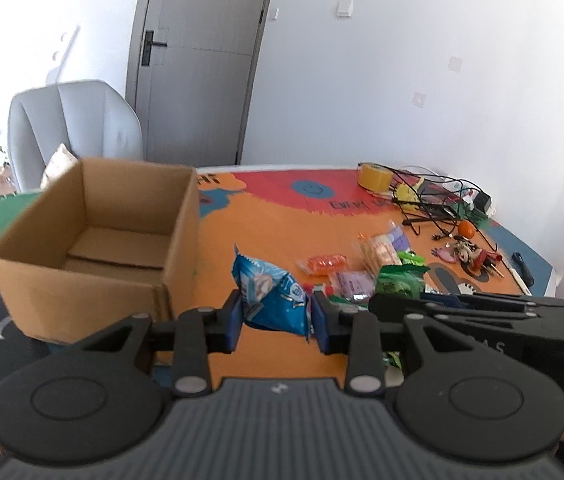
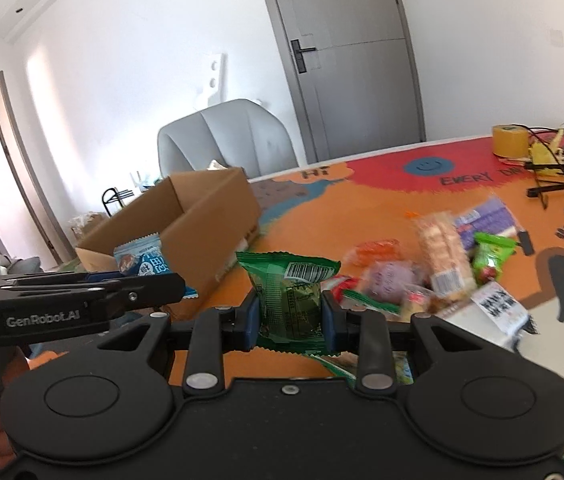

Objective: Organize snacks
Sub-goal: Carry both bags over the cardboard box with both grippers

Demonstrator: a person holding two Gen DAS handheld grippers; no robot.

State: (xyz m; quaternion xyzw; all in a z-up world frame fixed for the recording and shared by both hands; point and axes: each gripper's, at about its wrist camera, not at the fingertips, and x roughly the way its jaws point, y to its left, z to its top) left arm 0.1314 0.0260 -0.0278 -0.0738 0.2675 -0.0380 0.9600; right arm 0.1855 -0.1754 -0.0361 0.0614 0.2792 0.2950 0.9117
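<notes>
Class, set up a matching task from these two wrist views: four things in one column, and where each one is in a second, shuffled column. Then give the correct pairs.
Things
1. blue snack packet
2. green snack packet
3. cardboard box
4. yellow tape roll

Places
A. at the far end of the table, beside the tangle of black cables
B. clamped in the right tongs
C. on the table's left side, open at the top
D. clamped in the left tongs

Pairs: 1-D, 2-B, 3-C, 4-A
</notes>
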